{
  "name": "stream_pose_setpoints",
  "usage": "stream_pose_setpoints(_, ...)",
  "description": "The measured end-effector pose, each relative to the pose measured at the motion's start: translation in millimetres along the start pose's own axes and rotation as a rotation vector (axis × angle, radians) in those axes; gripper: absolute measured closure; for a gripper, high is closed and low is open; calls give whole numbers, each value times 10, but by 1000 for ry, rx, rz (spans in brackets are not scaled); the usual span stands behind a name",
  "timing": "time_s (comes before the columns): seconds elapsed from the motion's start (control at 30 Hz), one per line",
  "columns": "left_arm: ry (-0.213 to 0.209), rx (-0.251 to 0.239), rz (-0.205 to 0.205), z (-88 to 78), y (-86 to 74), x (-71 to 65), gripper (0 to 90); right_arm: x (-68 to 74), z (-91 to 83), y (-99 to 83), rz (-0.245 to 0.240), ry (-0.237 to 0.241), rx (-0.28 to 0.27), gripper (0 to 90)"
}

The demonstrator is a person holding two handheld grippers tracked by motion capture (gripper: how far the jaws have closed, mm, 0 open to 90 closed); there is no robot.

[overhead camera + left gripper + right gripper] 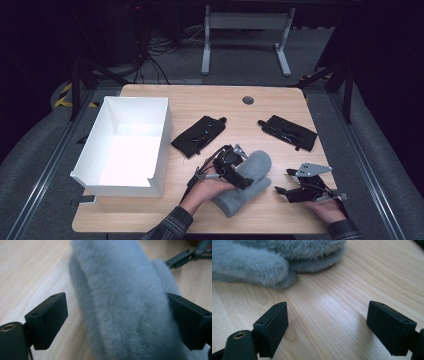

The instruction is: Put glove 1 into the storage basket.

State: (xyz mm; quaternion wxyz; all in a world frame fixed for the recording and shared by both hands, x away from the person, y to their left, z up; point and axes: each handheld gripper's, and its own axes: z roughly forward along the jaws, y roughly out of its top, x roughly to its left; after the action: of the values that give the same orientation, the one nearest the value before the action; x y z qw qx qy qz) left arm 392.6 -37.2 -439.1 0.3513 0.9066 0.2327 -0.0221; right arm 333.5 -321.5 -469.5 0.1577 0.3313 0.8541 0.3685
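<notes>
- White box: one, open-topped and with nothing seen inside, standing at the left of the table. One wall has a notch cut at the near corner.
- Black gloves: two, lying flat and well apart from each other. The left black glove lies just right of the box; the right black glove lies farther right, toward the table's far right.
- Grey furry mittens: they look like two stacked one on the other, near the front edge at mid-table. The right gripper view shows two fuzzy layers, so I judge a pair, though I cannot be sure.
- Left gripper: its jaws stand wide apart, straddling the mitten pile from above. In the left gripper view the fur runs between the jaws and reaches the right-hand one, while a gap remains at the other. Nothing is clamped yet.
- Right gripper: jaws wide apart with bare wood between them, holding nothing, just right of the mittens.
- Risks, as I judge them: closing here could pinch only the upper mitten or just the pile, so the lower one stays behind or slips free when lifted. The soft fur gives little firm purchase, and an off-centre bite could let the mitten droop and slide out.
</notes>
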Motion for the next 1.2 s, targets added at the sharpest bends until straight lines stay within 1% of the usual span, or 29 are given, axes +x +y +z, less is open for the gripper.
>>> stream_pose_setpoints(0.03,-18,7,-14,43,-23,33,68,0,0,0,1,0,0,180)
stream_pose_setpoints(0.07,-18,7,-14,43,-23,33,67,0,0,0,1,0,0,180)
stream_pose_setpoints(0.13,-40,28,-29,69,-41,56,69,0,0,0,0,0,0,180)
stream_pose_setpoints(0.17,-58,27,-25,84,-51,69,84,1,0,0,0,0,0,180)
stream_pose_setpoints(0.2,-81,31,-30,97,-59,80,112,0,0,0,0,0,0,180)
stream_pose_setpoints(0.27,-111,46,-31,102,-61,92,172,1,0,0,1,0,0,180)
stream_pose_setpoints(0.3,-137,48,-38,109,-64,93,239,1,1,0,1,1,-1,180)
stream_pose_setpoints(0.33,-137,48,-38,109,-64,93,268,0,0,0,0,0,0,180)
stream_pose_setpoints(0.4,-172,56,-45,108,-66,95,337,1,1,-1,0,1,-1,180)
stream_pose_setpoints(0.43,-172,56,-45,108,-66,95,388,1,1,-1,0,1,-1,180)
stream_pose_setpoints(0.47,-193,59,-52,109,-67,103,388,1,0,0,0,0,0,180)
stream_pose_setpoints(0.53,-222,80,-59,110,-64,113,495,1,1,-1,1,1,-1,180)
stream_pose_setpoints(0.57,-232,86,-62,108,-62,118,533,1,0,0,0,0,0,180)
stream_pose_setpoints(0.63,-235,86,-62,98,-58,115,618,1,0,0,0,0,0,180)
stream_pose_setpoints(0.67,-235,86,-58,83,-55,114,618,1,0,0,0,0,0,180)
stream_pose_setpoints(0.73,-222,75,-43,50,-58,96,674,1,0,0,0,0,0,180)
stream_pose_setpoints(0.8,-219,74,-44,29,-56,91,682,1,1,0,1,1,-1,179)
stream_pose_setpoints(0.83,-217,75,-38,9,-55,92,695,0,1,0,1,-1,0,179)
stream_pose_setpoints(0.93,-213,63,-54,-49,-71,110,699,0,0,1,1,-2,0,179)
stream_pose_setpoints(0.97,-213,60,-52,-64,-74,118,700,-1,1,1,0,-2,0,179)
stream_pose_setpoints(1.0,-203,49,-56,-103,-82,127,699,1,1,1,2,-2,-1,178)
stream_pose_setpoints(1.03,-203,49,-56,-103,-82,127,699,1,1,1,2,-2,-1,178)
stream_pose_setpoints(1.07,-189,26,-57,-165,-89,131,699,0,1,1,1,-2,-1,178)
stream_pose_setpoints(1.1,-189,26,-57,-165,-89,131,699,0,1,1,1,-2,-1,178)
stream_pose_setpoints(1.13,-171,7,-61,-238,-89,136,699,0,0,1,1,-1,0,178)
stream_pose_setpoints(1.17,-171,7,-61,-238,-89,136,699,0,0,1,1,-1,0,178)
stream_pose_setpoints(1.2,-156,-4,-57,-327,-79,147,699,-1,1,1,0,-1,0,178)
